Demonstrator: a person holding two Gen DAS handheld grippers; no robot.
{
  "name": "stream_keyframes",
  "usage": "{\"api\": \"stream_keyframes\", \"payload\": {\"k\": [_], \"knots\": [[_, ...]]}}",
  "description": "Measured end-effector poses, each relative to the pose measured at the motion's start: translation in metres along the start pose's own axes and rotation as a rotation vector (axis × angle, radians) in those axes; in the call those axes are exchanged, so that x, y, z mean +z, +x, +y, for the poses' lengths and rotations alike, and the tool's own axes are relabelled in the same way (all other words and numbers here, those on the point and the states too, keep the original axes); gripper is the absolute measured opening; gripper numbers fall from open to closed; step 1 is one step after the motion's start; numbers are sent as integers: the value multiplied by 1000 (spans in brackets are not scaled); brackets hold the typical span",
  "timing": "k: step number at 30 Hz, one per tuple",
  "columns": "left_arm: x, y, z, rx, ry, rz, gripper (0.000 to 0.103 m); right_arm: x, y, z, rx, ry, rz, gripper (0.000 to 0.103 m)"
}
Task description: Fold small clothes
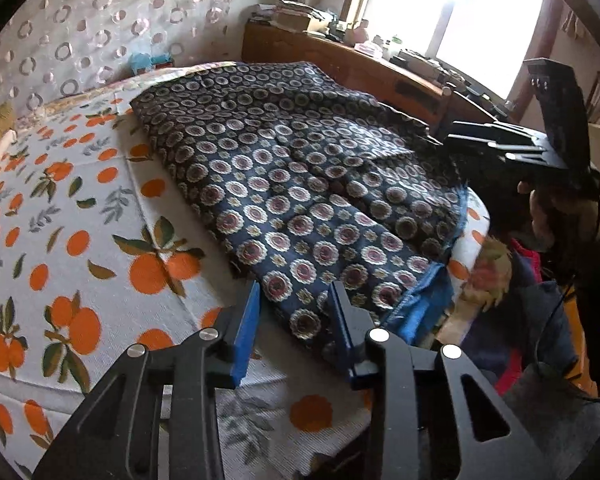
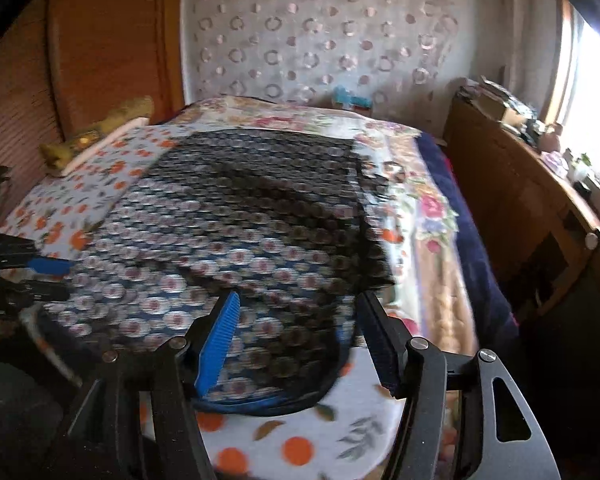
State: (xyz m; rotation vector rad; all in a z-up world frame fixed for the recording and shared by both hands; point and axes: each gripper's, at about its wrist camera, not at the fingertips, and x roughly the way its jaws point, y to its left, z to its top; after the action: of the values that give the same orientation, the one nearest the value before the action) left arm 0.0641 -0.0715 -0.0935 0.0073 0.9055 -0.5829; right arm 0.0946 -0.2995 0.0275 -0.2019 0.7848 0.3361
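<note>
Dark patterned garment [image 1: 300, 184] spread flat on the bed [image 1: 60, 208], filling the middle of the left wrist view. Near corner of its hem lying between the jaws of the left gripper [image 1: 294, 312] at lower centre; jaws partly spread, pads not seen pressing the cloth. In the blurred right wrist view, rounded blue-edged hem between the jaws of the right gripper [image 2: 300, 332], jaws spread wide and clear of the fabric. Long axis running from lower right to upper left in the left view, away from the grippers toward the curtain [image 1: 100, 20]. Navy ground, rows of round flower medallions, blue lining at the edge, one folded crease across the middle.
</note>
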Motion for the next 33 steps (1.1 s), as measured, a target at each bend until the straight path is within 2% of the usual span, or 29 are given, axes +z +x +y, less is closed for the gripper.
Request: {"api": "stream_keyframes", "payload": {"k": [1, 2, 3, 4, 6, 9, 13, 16, 20, 24, 29, 30, 31, 32, 33], "knots": [[0, -1, 0, -12, -1, 3, 36, -2, 0, 5, 11, -9, 4, 64], [-1, -1, 0, -25, -1, 7, 26, -5, -1, 11, 19, -24, 12, 64], [-1, -1, 0, -44, -1, 12, 3, -7, 1, 13, 22, -37, 17, 64], [0, -1, -1, -44, 1, 20, 2, -10, -1, 17, 22, -54, 17, 64], [3, -6, -8, -35, 41, -3, 1, -15, -5, 23, 32, -73, 23, 64], [13, -22, -15, -51, 47, -70, 1, -20, -7, 31, 49, -92, 35, 64], [41, -50, -20, -42, 48, -184, 1, -23, -19, 35, 59, -105, 33, 64], [63, -62, -23, -31, 61, -238, 1, -23, -30, 36, 51, -117, 19, 64], [83, -64, -23, -25, 70, -270, 1, -27, -34, 37, 56, -147, 23, 64], [91, -63, -21, -25, 54, -288, 1, -31, -16, 34, 73, -146, 60, 64], [92, -61, -12, -13, 31, -289, 1, -23, 18, 30, 17, -210, 99, 63], [91, -61, -8, -1, 21, -290, 1, -18, 21, 27, 9, -217, 92, 57], [92, -60, -6, 9, 20, -287, 1, -13, 24, 25, 8, -223, 91, 30], [92, -59, -3, 25, 21, -281, 1, -6, 25, 22, 13, -225, 91, 7], [94, -58, 0, 37, 20, -283, 1, 4, 23, 19, 10, -216, 75, 7]]}}
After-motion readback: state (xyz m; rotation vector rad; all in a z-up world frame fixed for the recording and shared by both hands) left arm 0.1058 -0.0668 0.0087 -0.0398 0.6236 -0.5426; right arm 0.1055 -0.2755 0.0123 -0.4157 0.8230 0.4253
